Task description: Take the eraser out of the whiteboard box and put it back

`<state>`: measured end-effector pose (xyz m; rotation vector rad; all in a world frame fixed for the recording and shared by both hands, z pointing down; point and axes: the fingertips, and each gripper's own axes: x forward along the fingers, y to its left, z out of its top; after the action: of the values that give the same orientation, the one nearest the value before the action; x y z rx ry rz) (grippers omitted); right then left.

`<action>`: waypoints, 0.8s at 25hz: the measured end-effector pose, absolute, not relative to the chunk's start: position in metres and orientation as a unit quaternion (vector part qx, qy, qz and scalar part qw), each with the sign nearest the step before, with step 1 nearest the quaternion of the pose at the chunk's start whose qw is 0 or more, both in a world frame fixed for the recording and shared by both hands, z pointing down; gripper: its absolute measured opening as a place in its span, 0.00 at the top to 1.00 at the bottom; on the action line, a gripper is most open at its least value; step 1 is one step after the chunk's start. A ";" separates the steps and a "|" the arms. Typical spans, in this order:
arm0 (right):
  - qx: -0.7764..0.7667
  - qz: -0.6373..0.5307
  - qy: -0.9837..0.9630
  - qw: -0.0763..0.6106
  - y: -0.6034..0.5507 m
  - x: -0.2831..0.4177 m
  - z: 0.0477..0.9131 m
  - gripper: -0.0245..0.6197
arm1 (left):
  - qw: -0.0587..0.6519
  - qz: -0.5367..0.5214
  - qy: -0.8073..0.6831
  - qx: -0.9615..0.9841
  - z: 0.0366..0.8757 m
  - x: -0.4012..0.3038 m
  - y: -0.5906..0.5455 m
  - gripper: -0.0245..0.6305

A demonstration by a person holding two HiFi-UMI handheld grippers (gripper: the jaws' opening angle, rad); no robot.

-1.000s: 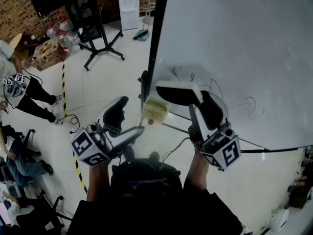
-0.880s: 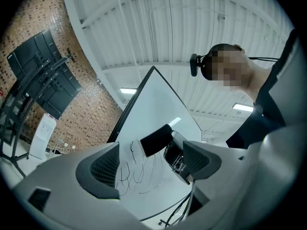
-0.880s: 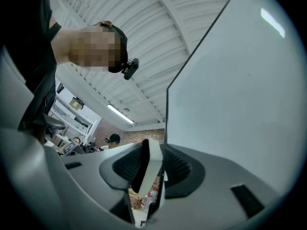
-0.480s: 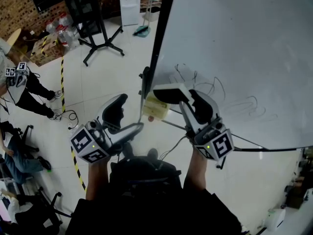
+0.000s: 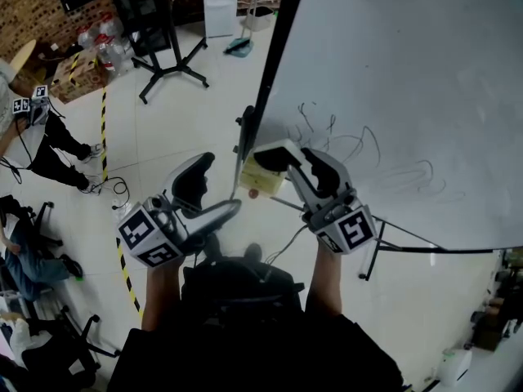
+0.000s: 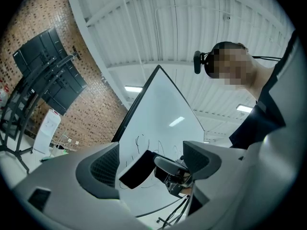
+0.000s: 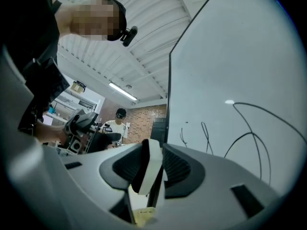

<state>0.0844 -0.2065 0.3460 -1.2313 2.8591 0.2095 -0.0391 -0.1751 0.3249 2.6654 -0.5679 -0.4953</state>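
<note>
The eraser (image 5: 272,153), white-backed with black felt, sits crosswise in my right gripper (image 5: 286,160), which is shut on it. It hangs just above the yellowish whiteboard box (image 5: 260,180) fixed at the whiteboard's (image 5: 392,80) lower left edge. In the right gripper view the eraser (image 7: 149,172) stands on edge between both pads of the right gripper (image 7: 152,169), with the box (image 7: 142,215) directly below. My left gripper (image 5: 219,186) is open and empty, left of the box. In the left gripper view, beyond the left gripper (image 6: 151,163), the eraser (image 6: 138,169) shows as a dark block.
Black scribbles (image 5: 359,149) mark the whiteboard. A black stand (image 5: 163,64) and yellow-black floor tape (image 5: 105,133) lie behind to the left. A person (image 5: 29,133) with grippers stands at far left; another person (image 7: 117,123) shows in the right gripper view.
My right gripper has come down and leftward with the eraser, closer to the box. The left gripper has hardly moved.
</note>
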 end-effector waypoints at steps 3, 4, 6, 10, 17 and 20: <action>-0.395 0.067 0.916 -0.003 -0.212 0.081 0.358 0.72 | 0.188 -0.174 -0.203 0.945 0.328 -0.040 -0.176 0.33; -0.395 0.064 0.917 -0.008 -0.213 0.080 0.363 0.72 | 0.189 -0.174 -0.203 0.945 0.329 -0.040 -0.176 0.33; -0.395 0.056 0.917 -0.016 -0.216 0.079 0.372 0.72 | 0.190 -0.173 -0.204 0.945 0.330 -0.041 -0.176 0.33; -0.395 0.047 0.917 -0.035 -0.219 0.076 0.389 0.72 | 0.193 -0.172 -0.206 0.944 0.332 -0.042 -0.176 0.33; -0.388 0.038 0.918 -0.069 -0.223 0.070 0.418 0.72 | 0.197 -0.171 -0.209 0.942 0.336 -0.043 -0.177 0.33; -0.388 0.032 0.918 -0.080 -0.224 0.070 0.429 0.72 | 0.199 -0.171 -0.210 0.942 0.338 -0.043 -0.178 0.33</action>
<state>0.0700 -0.2240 0.4293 -1.2858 3.0402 0.1045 -0.0430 -0.1776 0.3377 2.6333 -0.5883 -0.4794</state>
